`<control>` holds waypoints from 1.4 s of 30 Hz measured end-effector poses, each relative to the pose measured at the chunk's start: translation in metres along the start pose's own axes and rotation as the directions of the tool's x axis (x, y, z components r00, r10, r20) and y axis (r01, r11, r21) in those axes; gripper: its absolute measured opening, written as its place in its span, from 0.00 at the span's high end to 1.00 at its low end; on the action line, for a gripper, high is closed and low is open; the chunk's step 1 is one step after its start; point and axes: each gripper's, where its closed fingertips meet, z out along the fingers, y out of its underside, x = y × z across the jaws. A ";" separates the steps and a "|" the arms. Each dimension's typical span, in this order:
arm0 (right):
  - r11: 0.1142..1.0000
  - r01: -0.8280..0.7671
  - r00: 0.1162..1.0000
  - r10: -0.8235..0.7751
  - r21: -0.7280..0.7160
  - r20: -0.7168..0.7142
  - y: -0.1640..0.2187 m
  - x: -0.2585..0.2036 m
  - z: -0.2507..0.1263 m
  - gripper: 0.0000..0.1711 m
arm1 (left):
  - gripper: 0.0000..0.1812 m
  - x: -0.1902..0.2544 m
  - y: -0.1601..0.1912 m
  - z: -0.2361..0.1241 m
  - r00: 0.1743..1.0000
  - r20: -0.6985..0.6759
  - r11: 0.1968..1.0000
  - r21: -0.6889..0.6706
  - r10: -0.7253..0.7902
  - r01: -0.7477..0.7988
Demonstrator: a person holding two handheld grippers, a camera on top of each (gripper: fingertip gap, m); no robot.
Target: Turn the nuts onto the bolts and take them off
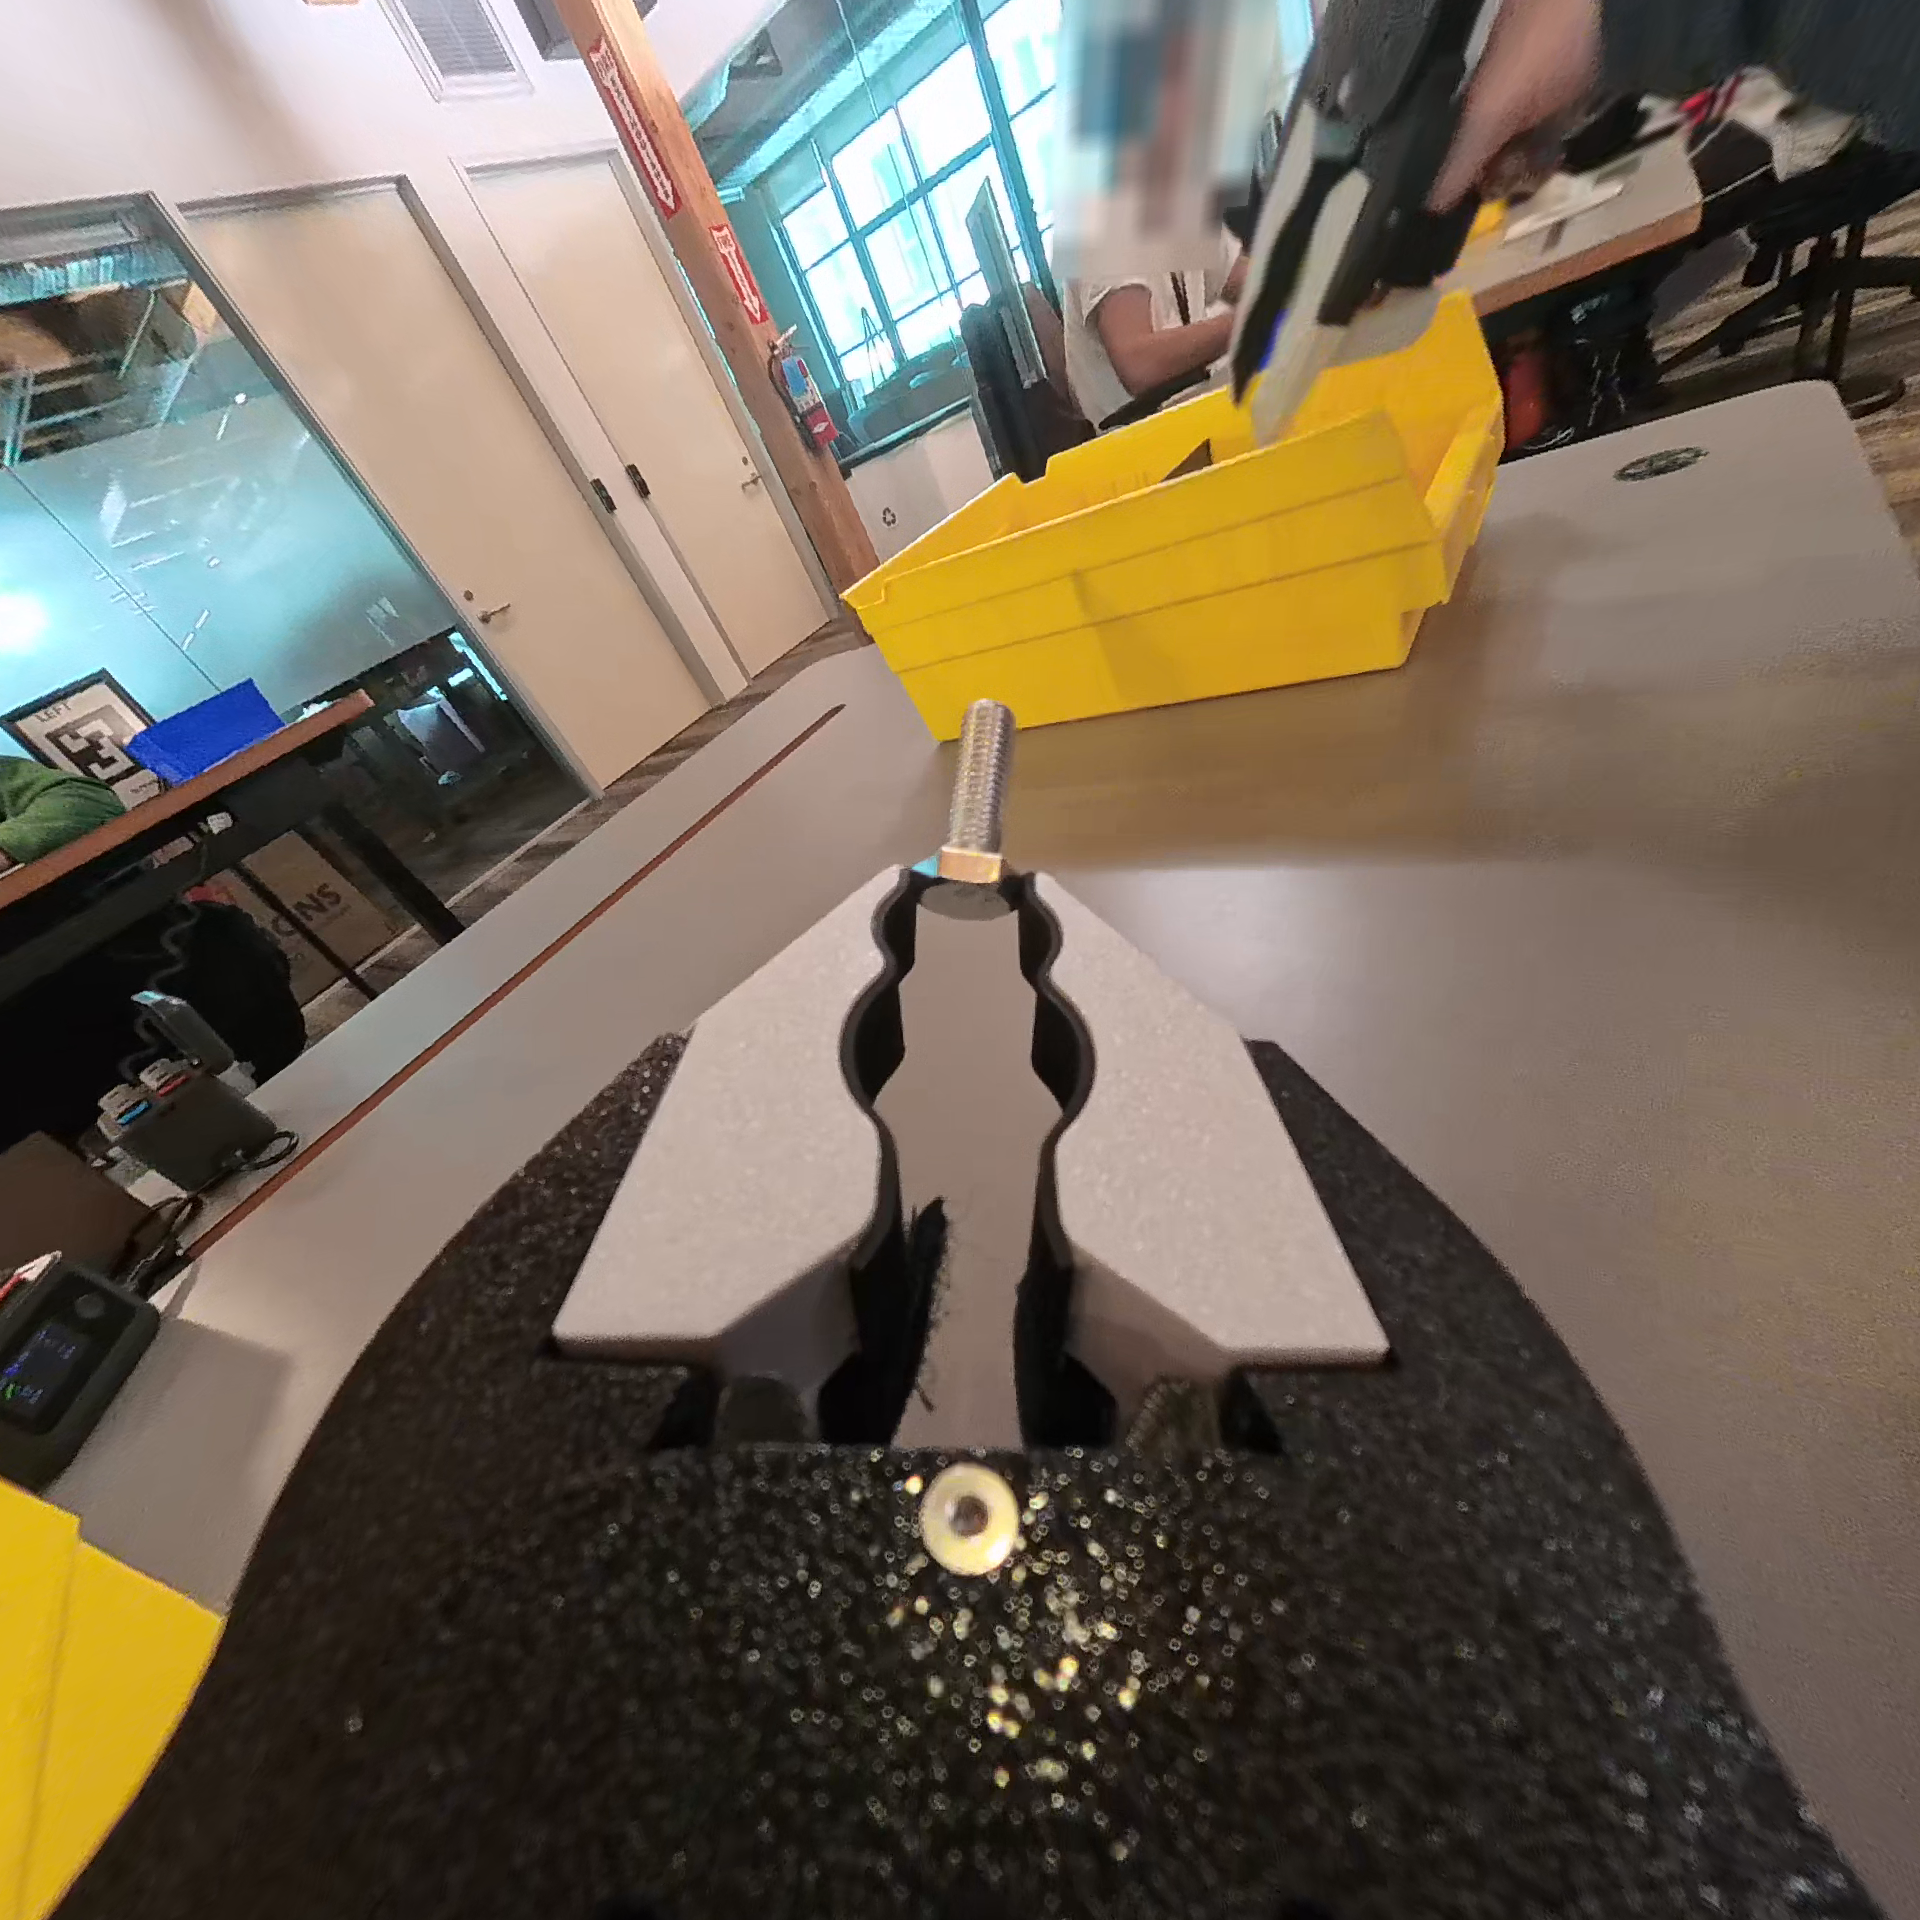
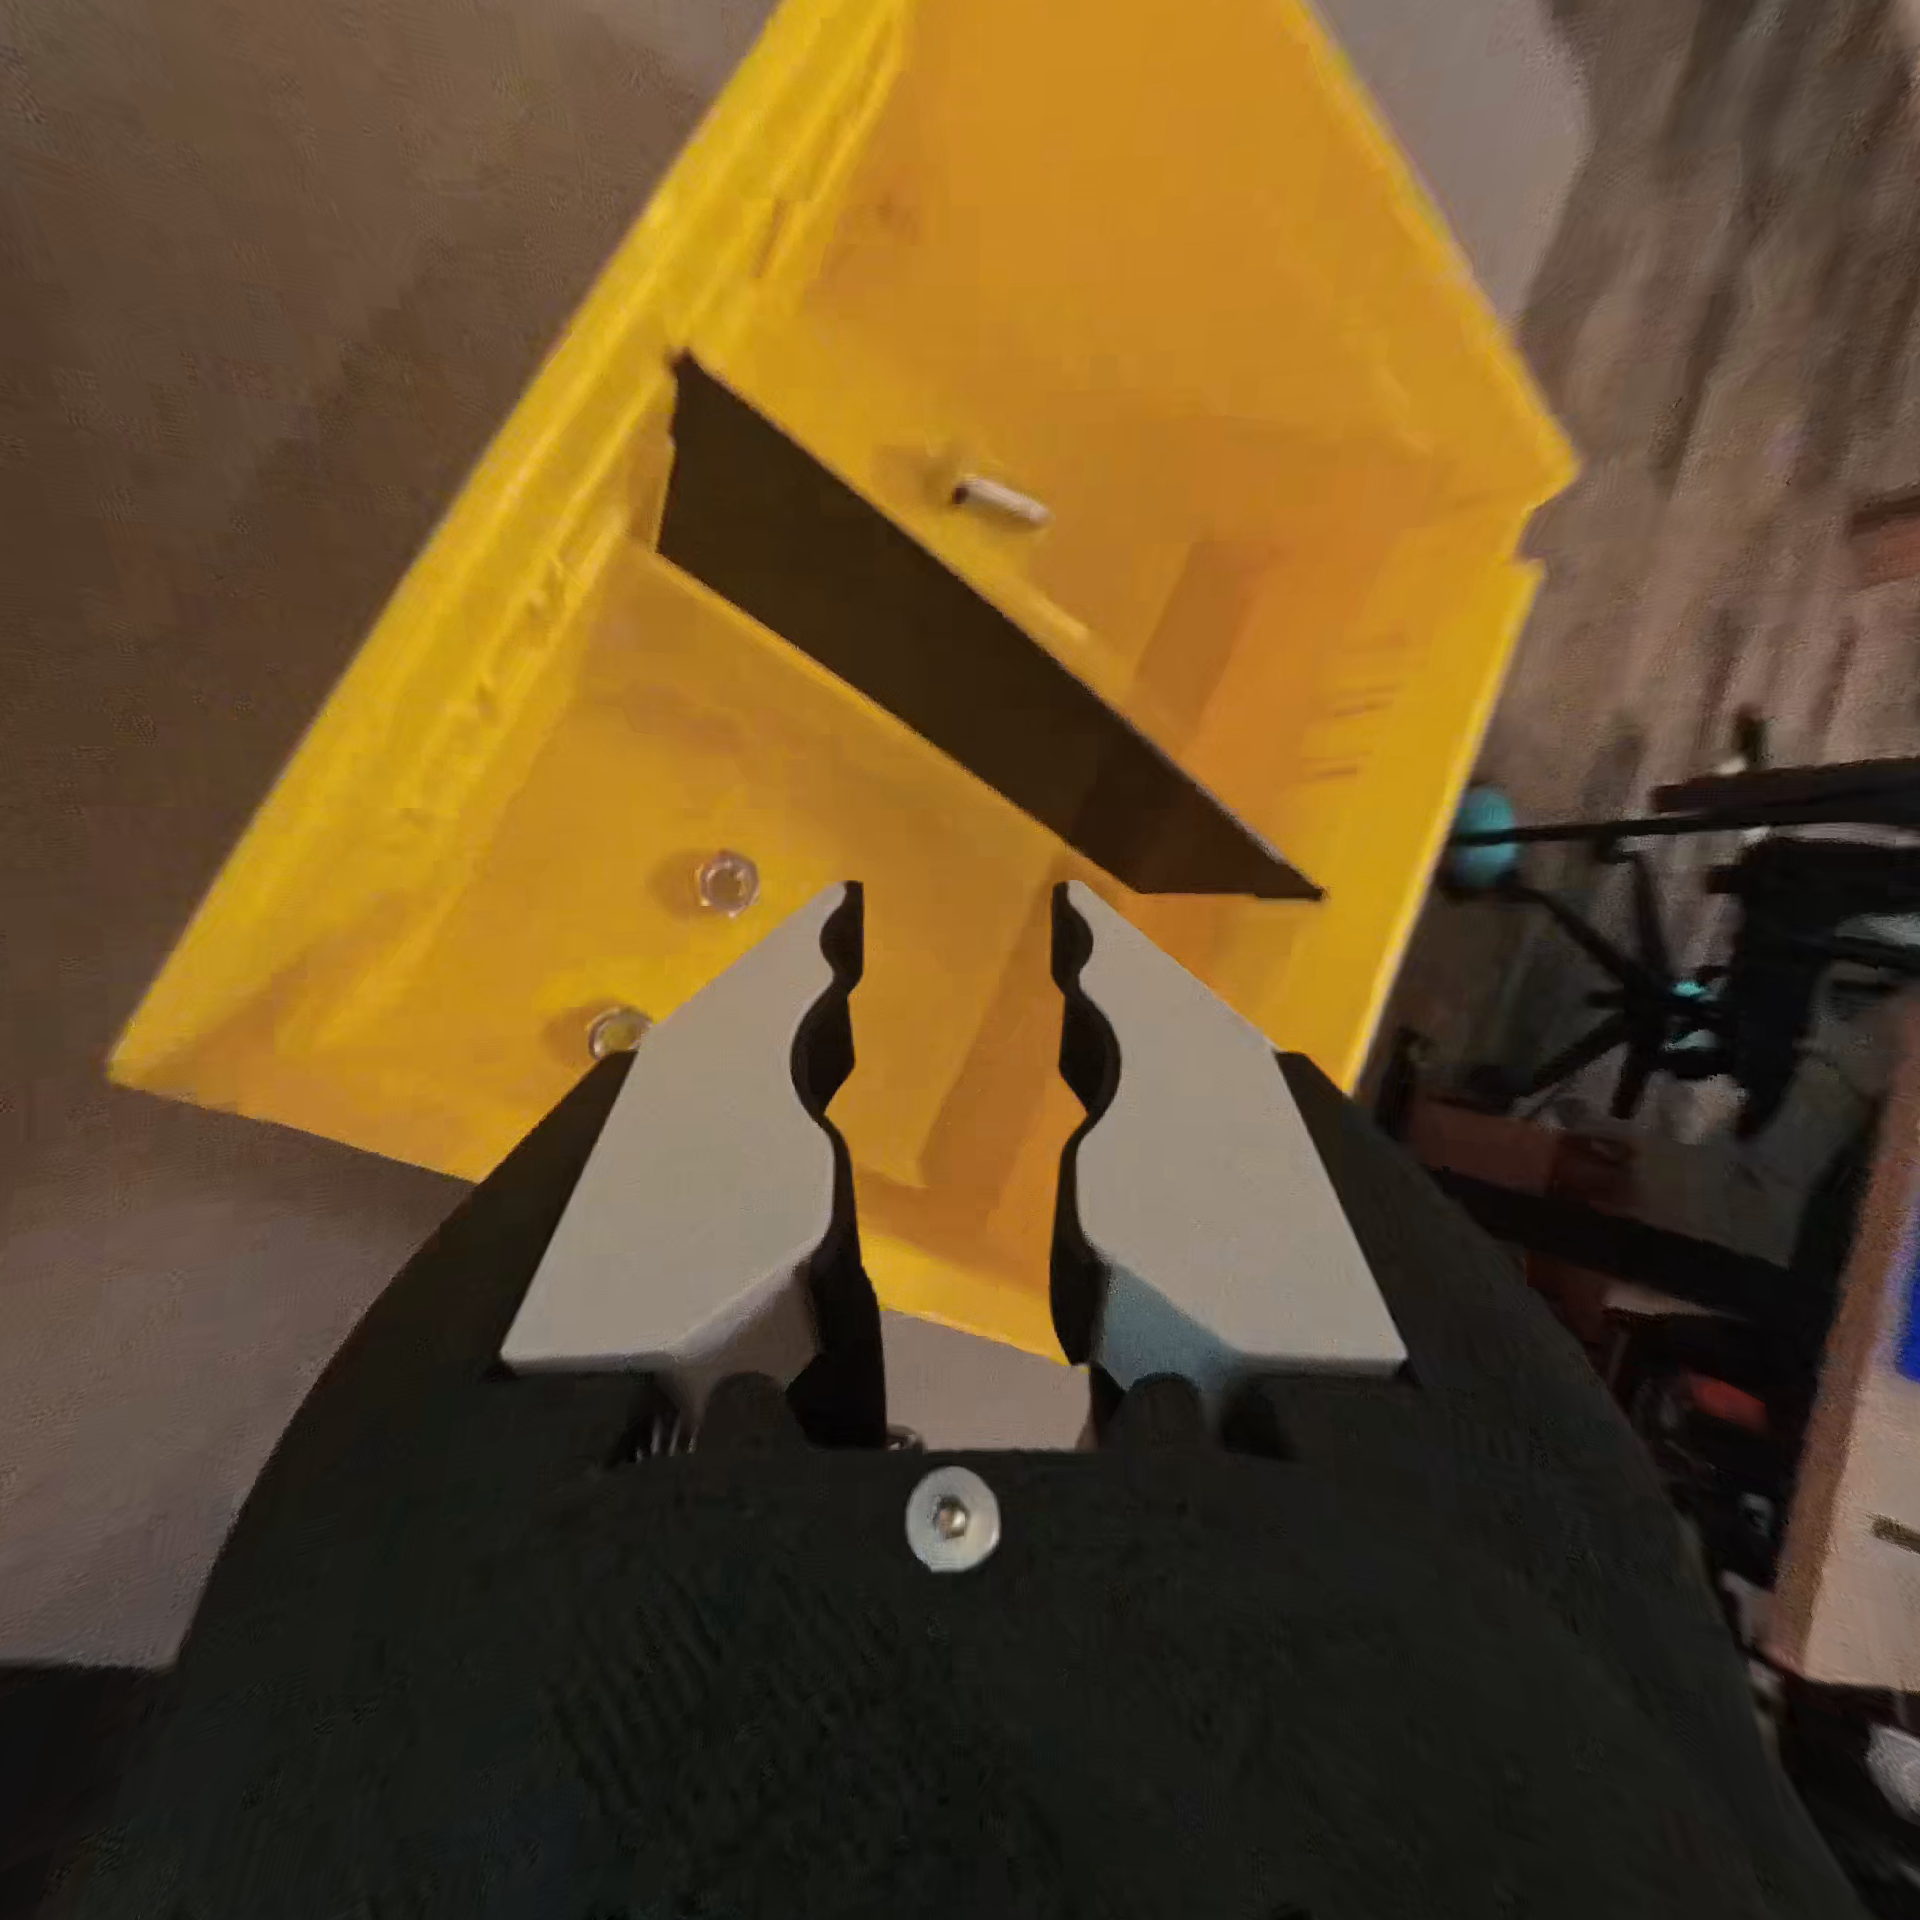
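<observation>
My left gripper [image 1: 971, 885] is shut on the hex head of a silver bolt [image 1: 980, 781], its threaded shaft pointing forward over the grey table [image 1: 1455, 831]. My right gripper [image 2: 956, 894] is open and empty, hovering over a yellow bin [image 2: 436, 748] with a black divider [image 2: 935, 634]. Two silver nuts [image 2: 727, 883] [image 2: 615, 1031] lie in the bin's near compartment, just left of my fingers. Another bolt [image 2: 1003, 501] lies in the far compartment. In the left wrist view the right gripper [image 1: 1278, 395] hangs over the bin [image 1: 1174, 592], held by a hand.
A second yellow bin corner [image 1: 83, 1704] sits at the lower left. A small black device [image 1: 62, 1361] stands at the table's left edge. Other desks, chairs and seated people are behind the table. The left gripper's tips are roughly 35 cm from the right gripper's. My left tips are roughly 40 cm from the small black device [image 1: 62, 1361].
</observation>
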 end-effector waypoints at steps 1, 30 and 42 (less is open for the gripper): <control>0.996 0.026 0.997 -0.020 0.083 -0.073 -0.017 0.004 -0.016 0.79 | 0.91 0.002 -0.003 0.000 1.000 -0.008 1.000 0.015 -0.002 0.002; 0.837 0.548 0.809 -0.526 0.012 -0.264 -0.121 -0.017 -0.005 0.95 | 0.61 -0.012 -0.015 0.001 0.987 0.159 0.998 0.066 -0.030 0.019; 0.980 0.096 0.995 -0.090 -0.174 0.044 -0.074 0.031 0.066 0.87 | 0.63 -0.030 0.001 -0.003 0.971 0.218 0.996 0.020 -0.094 0.092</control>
